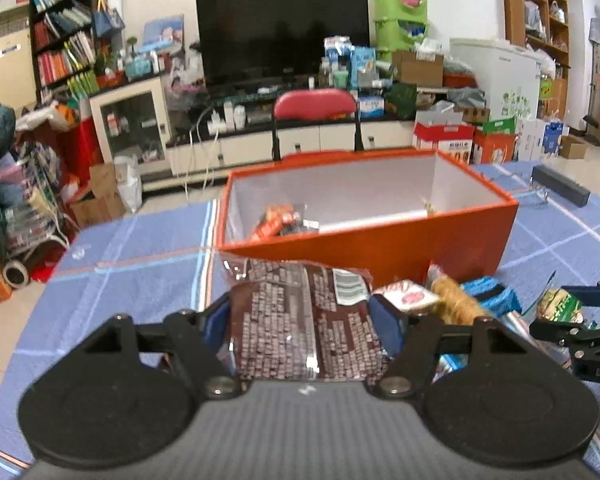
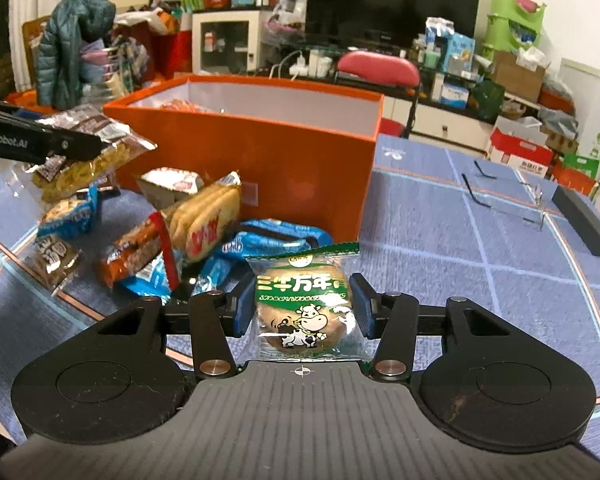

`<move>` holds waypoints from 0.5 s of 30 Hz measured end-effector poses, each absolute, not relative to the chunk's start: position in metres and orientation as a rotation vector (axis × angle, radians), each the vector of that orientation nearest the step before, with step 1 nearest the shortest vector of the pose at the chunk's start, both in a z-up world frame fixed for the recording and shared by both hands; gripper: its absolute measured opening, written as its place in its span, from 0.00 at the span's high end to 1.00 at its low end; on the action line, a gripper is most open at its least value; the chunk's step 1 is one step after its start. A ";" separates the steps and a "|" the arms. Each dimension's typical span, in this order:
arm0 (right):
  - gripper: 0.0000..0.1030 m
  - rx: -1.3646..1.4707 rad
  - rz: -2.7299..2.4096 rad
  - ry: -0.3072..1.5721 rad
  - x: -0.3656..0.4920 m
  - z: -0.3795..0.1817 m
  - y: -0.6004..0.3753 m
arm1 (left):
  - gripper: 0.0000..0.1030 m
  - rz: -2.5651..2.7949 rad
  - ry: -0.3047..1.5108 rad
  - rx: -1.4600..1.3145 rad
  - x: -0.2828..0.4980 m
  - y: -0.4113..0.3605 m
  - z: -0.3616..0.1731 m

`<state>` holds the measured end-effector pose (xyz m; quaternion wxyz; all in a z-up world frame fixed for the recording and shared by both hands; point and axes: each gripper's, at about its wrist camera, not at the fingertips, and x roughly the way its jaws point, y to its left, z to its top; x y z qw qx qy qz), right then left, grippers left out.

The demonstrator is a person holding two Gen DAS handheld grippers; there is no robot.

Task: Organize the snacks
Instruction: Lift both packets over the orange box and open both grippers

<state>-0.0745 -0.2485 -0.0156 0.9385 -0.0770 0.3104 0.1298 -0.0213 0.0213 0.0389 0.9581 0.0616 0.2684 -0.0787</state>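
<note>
My left gripper (image 1: 300,320) is shut on a dark brown snack bag (image 1: 300,320) and holds it above the table, just in front of the orange box (image 1: 380,248). The same bag shows in the right wrist view (image 2: 88,148) with the left gripper (image 2: 66,146) on it. The box holds a few snack packs (image 1: 284,220). My right gripper (image 2: 300,304) is shut on a green cow-print biscuit packet (image 2: 306,304), to the right of a pile of snack packets (image 2: 188,236) on the table. The right gripper also shows in the left wrist view (image 1: 552,316).
The table has a blue checked cloth (image 2: 480,260). A clear acrylic stand (image 2: 512,200) and a dark bar (image 2: 584,220) lie at the right. A red chair (image 1: 316,116) stands behind the box.
</note>
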 end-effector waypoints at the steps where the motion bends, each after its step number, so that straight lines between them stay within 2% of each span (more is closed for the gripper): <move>1: 0.67 -0.149 0.263 0.626 -0.074 -0.012 -0.250 | 0.32 -0.164 0.535 0.117 -0.022 0.022 0.044; 8: 0.67 -0.107 0.258 0.563 -0.068 0.015 -0.255 | 0.32 -0.169 0.506 0.084 -0.020 0.027 0.064; 15: 0.67 -0.107 0.298 0.501 -0.020 0.059 -0.243 | 0.32 -0.165 0.451 0.107 0.009 0.020 0.089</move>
